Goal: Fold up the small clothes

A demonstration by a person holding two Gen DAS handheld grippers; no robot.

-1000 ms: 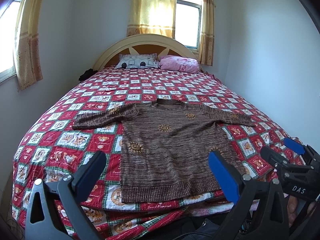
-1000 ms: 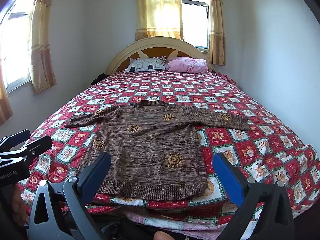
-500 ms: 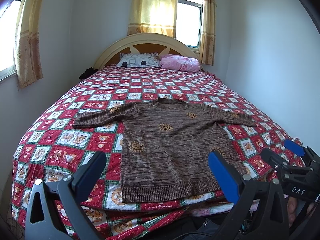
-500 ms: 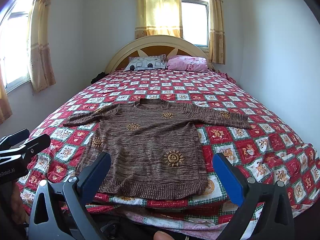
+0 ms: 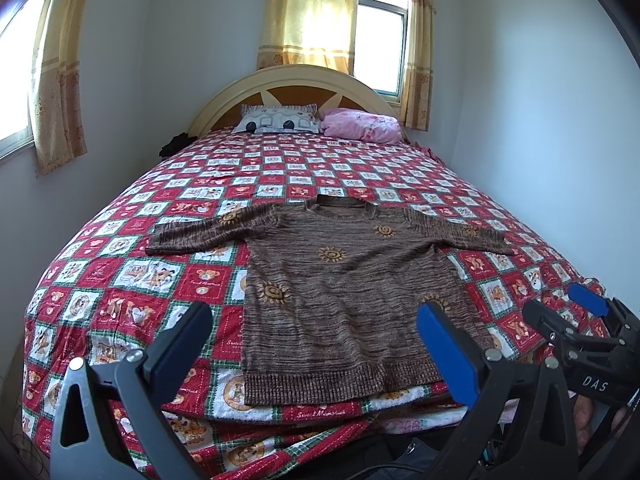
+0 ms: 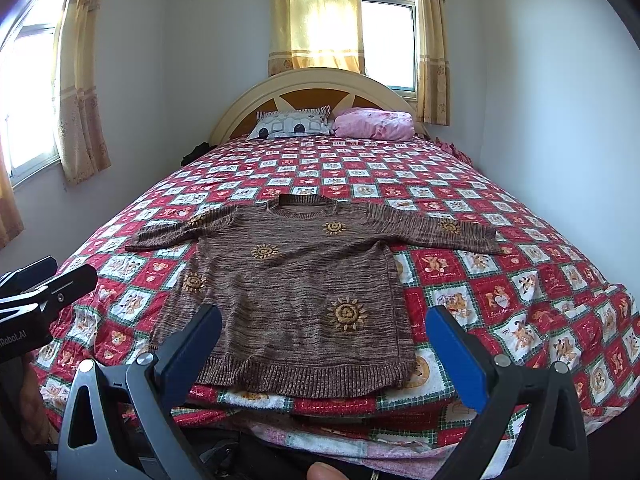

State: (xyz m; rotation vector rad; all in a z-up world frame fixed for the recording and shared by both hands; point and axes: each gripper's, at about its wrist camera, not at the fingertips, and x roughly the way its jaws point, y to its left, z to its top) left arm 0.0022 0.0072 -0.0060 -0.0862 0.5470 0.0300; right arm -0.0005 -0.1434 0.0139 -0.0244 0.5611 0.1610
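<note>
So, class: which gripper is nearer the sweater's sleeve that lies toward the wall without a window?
Right. The right gripper hangs at the hem on that sleeve's side; the left gripper hangs at the hem's opposite end.

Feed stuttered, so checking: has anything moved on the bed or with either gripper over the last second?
Nothing has visibly changed. The brown sweater lies spread flat near the foot of the bed as before, sleeves out. The left gripper and right gripper stay open and empty, hovering short of its hem.
</note>
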